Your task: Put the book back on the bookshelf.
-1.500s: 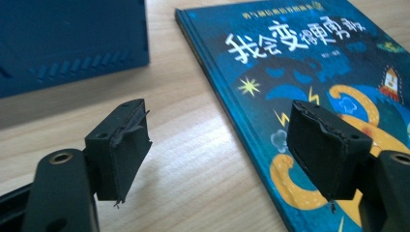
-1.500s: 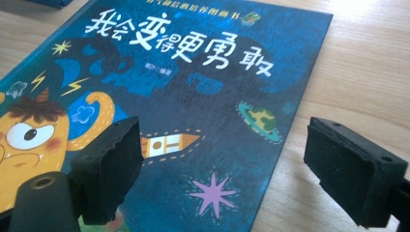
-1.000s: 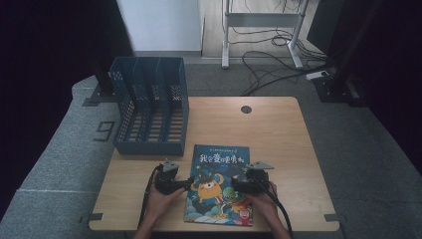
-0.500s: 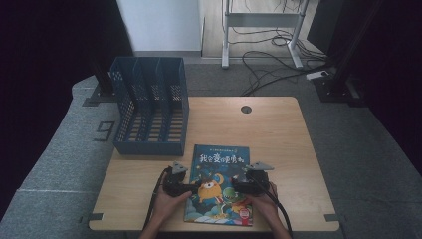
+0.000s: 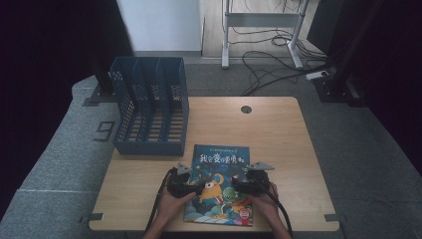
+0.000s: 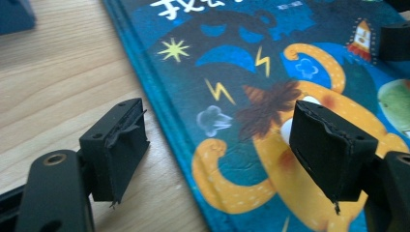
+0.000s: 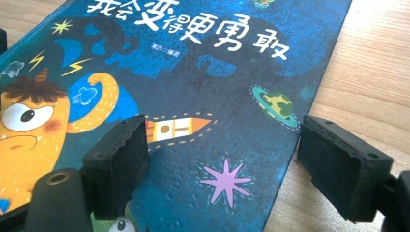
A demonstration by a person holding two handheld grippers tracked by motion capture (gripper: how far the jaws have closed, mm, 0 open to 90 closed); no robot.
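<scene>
Both grippers stand with jaws apart over the opposite long edges of the blue hardcover picture book (image 5: pixel 219 184) with the orange one-eyed monster on its cover. The left gripper (image 6: pixel 220 152) straddles the book's spine edge, one jaw over bare wood, the other above the cover; nothing is pinched. The right gripper (image 7: pixel 232 169) does the same at the opposite edge, and its jaws have just been closing a little, with only the book's edge between them and no pad pressing yet.

That book lies flat at the near middle of the light wooden table (image 5: pixel 278 129), close to the person's hands. Just beyond its far left corner stands the blue perforated plastic file rack (image 5: pixel 149 107) with upright slots.

To lift cleanly, each lower jaw probably needs to slide under the cover edge before closing, and both sides should clamp together, so the book rises level rather than twisting or fanning open.
</scene>
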